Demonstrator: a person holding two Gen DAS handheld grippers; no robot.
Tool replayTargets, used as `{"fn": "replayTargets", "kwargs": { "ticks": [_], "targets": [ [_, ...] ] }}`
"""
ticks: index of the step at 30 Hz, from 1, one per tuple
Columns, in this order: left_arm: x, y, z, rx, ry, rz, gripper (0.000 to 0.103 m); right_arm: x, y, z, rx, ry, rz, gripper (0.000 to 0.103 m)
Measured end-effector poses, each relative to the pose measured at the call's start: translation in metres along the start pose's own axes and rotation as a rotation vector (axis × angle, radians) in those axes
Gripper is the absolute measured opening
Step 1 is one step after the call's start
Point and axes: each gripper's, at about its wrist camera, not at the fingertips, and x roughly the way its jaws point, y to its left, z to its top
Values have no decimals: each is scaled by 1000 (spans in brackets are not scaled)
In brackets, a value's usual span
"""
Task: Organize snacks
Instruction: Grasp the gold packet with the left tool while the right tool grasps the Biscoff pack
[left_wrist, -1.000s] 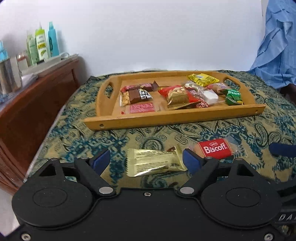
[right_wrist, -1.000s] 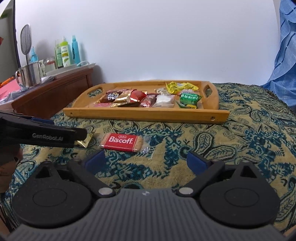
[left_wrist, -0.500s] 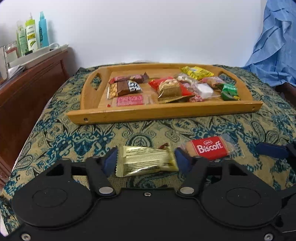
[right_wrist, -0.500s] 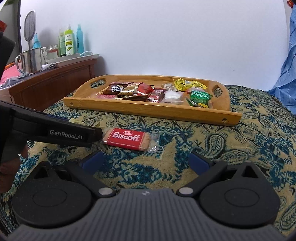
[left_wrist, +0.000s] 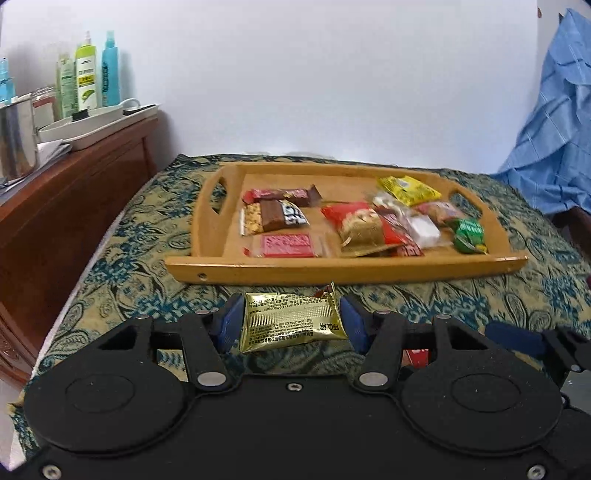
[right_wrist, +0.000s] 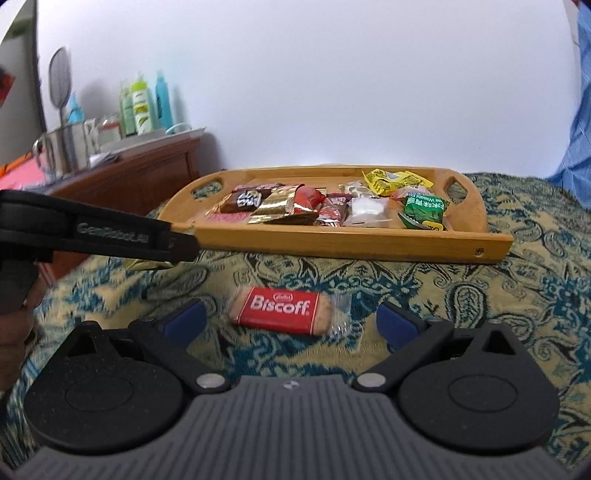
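Observation:
My left gripper (left_wrist: 291, 320) is shut on a gold foil snack packet (left_wrist: 291, 325), its blue pads pressing both short ends, and holds it just above the patterned cloth. Beyond it a wooden tray (left_wrist: 332, 271) holds several wrapped snacks. In the right wrist view, a red Biscoff biscuit (right_wrist: 282, 310) lies flat on the cloth just ahead of my open right gripper (right_wrist: 291, 321), between the lines of its fingers and untouched. The left gripper's black body (right_wrist: 110, 232) crosses that view at the left, with the gold packet (right_wrist: 147, 264) showing under it. The tray (right_wrist: 351, 245) stands behind.
A brown wooden dresser (left_wrist: 66, 192) at the left carries bottles (left_wrist: 88, 81), a white tray and a metal mug (right_wrist: 62, 151). Blue fabric (left_wrist: 554, 129) hangs at the right. The teal and gold cloth (right_wrist: 498, 295) covers the surface around the tray.
The left jaws closed on the gold packet and lifted it off the cloth toward the tray. The right gripper moved left, so the Biscoff now lies centred ahead of it.

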Motion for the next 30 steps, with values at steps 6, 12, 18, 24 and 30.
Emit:
{"fn": "replayTargets", "kwargs": {
  "ticks": [6, 12, 18, 24, 30],
  "targets": [
    [0, 3, 2, -16, 7, 12, 54, 7, 4, 3, 20, -2, -9, 102],
    [-1, 1, 1, -19, 2, 13, 54, 9, 13, 1, 32, -21, -52, 101],
    [2, 4, 3, -43, 10, 23, 54, 16, 18, 2, 35, -2, -85, 100],
    [2, 6, 3, -48, 11, 31, 55, 28, 26, 1, -19, 57, -129, 103],
    [0, 9, 3, -61, 12, 40, 55, 31, 30, 1, -55, 73, -148, 102]
  ]
}}
